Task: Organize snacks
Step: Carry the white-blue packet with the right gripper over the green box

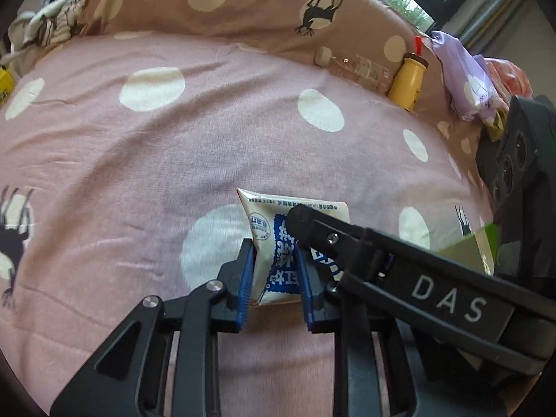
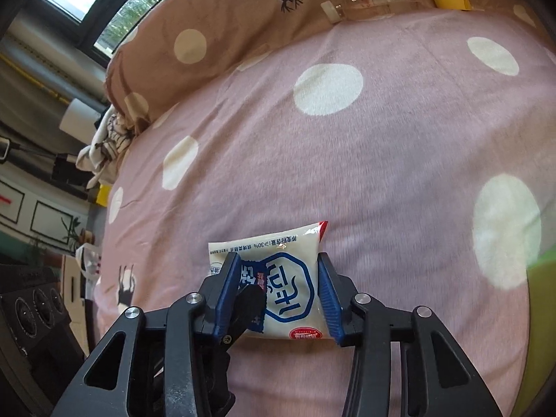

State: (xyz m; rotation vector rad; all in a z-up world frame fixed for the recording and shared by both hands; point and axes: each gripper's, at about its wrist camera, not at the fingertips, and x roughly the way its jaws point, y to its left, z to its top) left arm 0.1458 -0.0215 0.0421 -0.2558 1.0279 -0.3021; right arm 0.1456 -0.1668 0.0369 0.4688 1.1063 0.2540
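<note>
My left tongs (image 1: 276, 274) are pinched on a white snack packet with blue print (image 1: 278, 243), both blue pads pressing into its sides so that it creases between them. The packet lies on the pink polka-dot bedsheet (image 1: 173, 146) directly ahead of these tongs.

My right tongs (image 2: 278, 292) are clamped on the white packet with the blue hexagon mark (image 2: 295, 285), one pad against each side edge. In the right wrist view a black finger of the other tool sits just inside the left pad, on a blue-printed part of the wrapper; I cannot tell whether both tongs hold one packet or two lying together.

In the left wrist view the black arm of the right tool, lettered DAS (image 1: 448, 299), crosses over the packet from the right.

Well beyond the tongs, against the brown dotted duvet (image 1: 243, 7), lie a clear plastic bottle (image 1: 358, 67) and a yellow bottle (image 1: 408, 81), touching each other. Right of those is a lilac wrapper (image 1: 465, 76).
</note>
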